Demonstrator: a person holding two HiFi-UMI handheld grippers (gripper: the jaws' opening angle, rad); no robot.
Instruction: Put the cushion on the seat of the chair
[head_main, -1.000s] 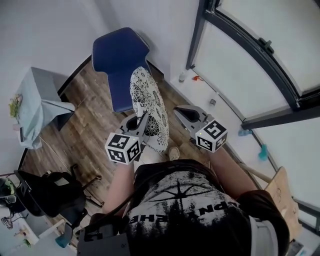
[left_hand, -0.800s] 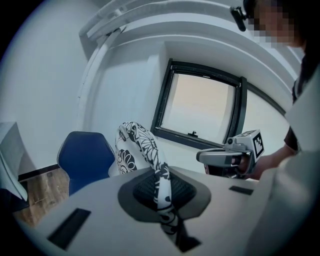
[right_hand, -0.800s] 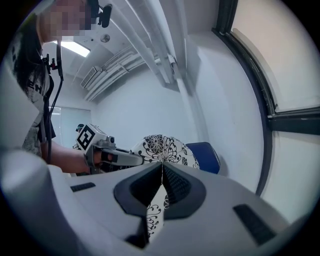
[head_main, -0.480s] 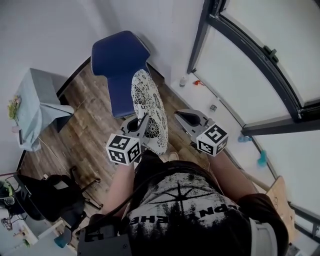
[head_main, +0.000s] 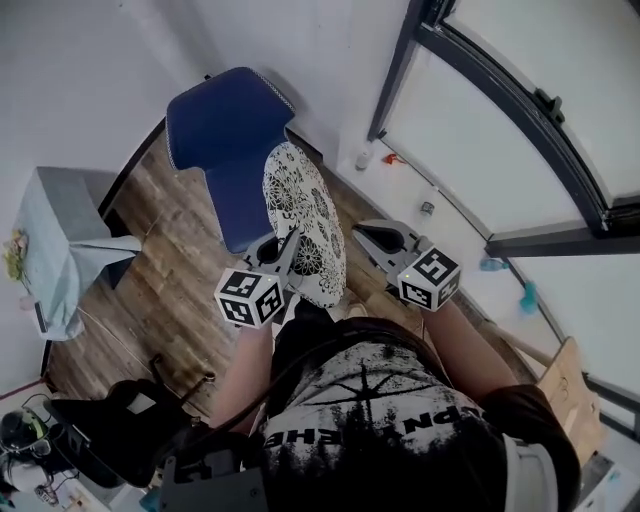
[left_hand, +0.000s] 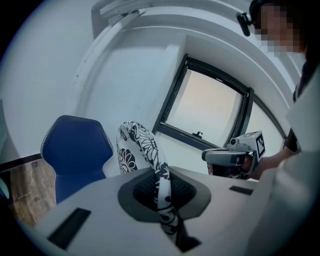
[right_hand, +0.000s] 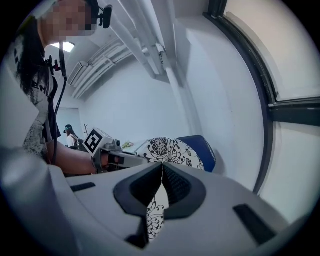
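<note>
As the head view looks down on it, the floral cushion (head_main: 305, 225) stands on edge in the air, over the wooden floor (head_main: 170, 270) and just short of the blue chair (head_main: 225, 140), not yet on its seat; the left hand-held gripper (head_main: 288, 245) bites its near edge; the right hand-held gripper (head_main: 362, 230) hangs just beside it, apart. In the left gripper view the jaws are clamped on the cushion's hem (left_hand: 162, 187), fabric squeezed between the pads; the chair sits behind at the left. In the right gripper view the jaws meet at their tips, gripping nothing; cushion and chair show beyond.
</note>
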